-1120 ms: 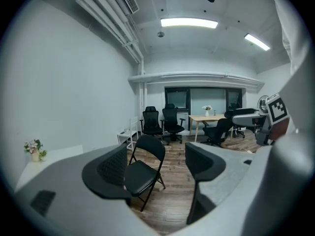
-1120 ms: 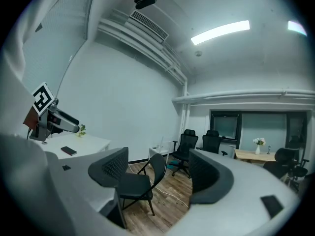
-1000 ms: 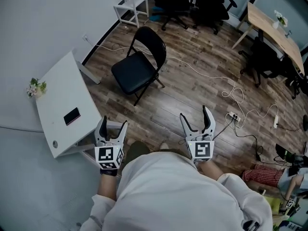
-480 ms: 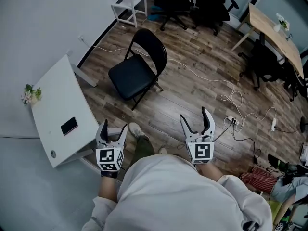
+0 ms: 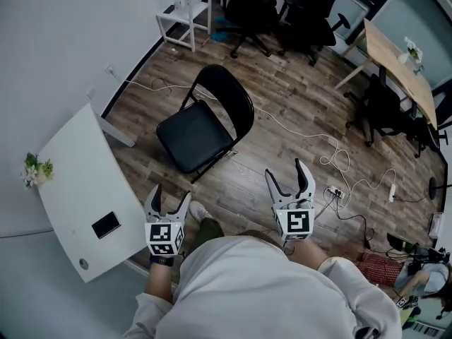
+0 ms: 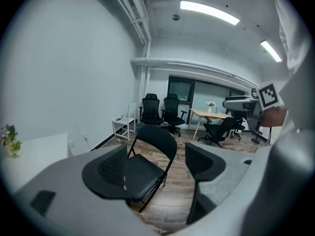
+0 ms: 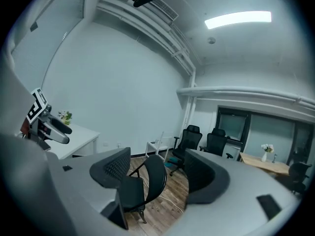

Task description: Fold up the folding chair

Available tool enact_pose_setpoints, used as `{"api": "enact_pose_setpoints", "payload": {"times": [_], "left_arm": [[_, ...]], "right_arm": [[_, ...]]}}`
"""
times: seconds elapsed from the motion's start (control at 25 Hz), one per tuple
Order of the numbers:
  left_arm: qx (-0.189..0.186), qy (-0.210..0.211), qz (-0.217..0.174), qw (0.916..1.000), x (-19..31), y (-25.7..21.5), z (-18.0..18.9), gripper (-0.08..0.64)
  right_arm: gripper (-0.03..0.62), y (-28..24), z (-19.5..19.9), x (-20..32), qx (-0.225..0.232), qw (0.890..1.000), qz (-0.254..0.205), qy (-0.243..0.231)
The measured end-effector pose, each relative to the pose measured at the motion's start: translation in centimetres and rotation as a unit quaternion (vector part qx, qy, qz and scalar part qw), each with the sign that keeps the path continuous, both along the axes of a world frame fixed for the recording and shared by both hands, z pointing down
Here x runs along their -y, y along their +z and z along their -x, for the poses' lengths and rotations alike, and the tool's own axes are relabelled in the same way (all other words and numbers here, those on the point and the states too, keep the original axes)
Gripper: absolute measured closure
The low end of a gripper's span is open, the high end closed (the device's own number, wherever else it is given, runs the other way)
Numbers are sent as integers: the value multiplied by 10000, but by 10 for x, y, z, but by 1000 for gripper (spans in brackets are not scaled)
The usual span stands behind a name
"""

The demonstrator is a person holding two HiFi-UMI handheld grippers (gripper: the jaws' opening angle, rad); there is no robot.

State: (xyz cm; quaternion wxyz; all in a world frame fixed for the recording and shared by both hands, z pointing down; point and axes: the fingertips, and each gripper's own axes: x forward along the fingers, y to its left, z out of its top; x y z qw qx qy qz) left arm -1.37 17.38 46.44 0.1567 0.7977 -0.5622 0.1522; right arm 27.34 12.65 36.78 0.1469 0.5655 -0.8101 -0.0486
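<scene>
Black and unfolded, the folding chair (image 5: 201, 129) stands on the wood floor (image 5: 282, 104), well ahead of both claws and touching neither. The left claw (image 5: 171, 196) is spread wide and empty. The right claw (image 5: 286, 174) also gapes with nothing between its jaws, which have just been closing slightly. A white surface (image 5: 70, 182) carrying a phone (image 5: 106, 225) sits left of the chair by the wall. Office chairs (image 5: 282, 6) and loose cables (image 5: 332, 150) lie beyond.

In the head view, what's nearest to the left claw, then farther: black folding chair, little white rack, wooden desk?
1. Black folding chair, just ahead of the left claw.
2. Little white rack, by the wall beyond.
3. Wooden desk, far off at the right.
</scene>
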Motion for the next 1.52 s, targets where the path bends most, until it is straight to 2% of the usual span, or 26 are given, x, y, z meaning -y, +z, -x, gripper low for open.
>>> {"api": "enact_pose_setpoints", "payload": {"times": [0.2, 0.36, 0.56, 0.76, 0.88, 1.04, 1.28, 1.52], "left_arm": [[-107, 71, 326, 9994, 48, 36, 37, 187], [-247, -7, 666, 9975, 85, 60, 45, 187], [-257, -369, 1079, 9931, 123, 90, 47, 187], [-287, -770, 1492, 9854, 165, 142, 57, 187], [-586, -1142, 1879, 9738, 185, 189, 64, 187], [-1063, -1598, 2391, 9518, 213, 265, 75, 187], [-1167, -1804, 3023, 9287, 243, 370, 95, 187], [-1485, -2065, 3593, 8979, 248, 469, 119, 187]], "right_arm": [[242, 9, 32, 69, -127, 9999, 74, 29], [242, 8, 35, 132, -293, 9995, 136, -70], [242, 30, 27, 219, -300, 9980, 393, -396], [242, 82, 38, 310, -502, 9918, 805, -855], [242, 120, 47, 363, -536, 9844, 1239, -1126], [242, 165, 65, 432, -680, 9740, 1588, -1463], [242, 228, 97, 506, -730, 9627, 2033, -1628], [242, 280, 127, 547, -755, 9447, 2607, -1839]]}}
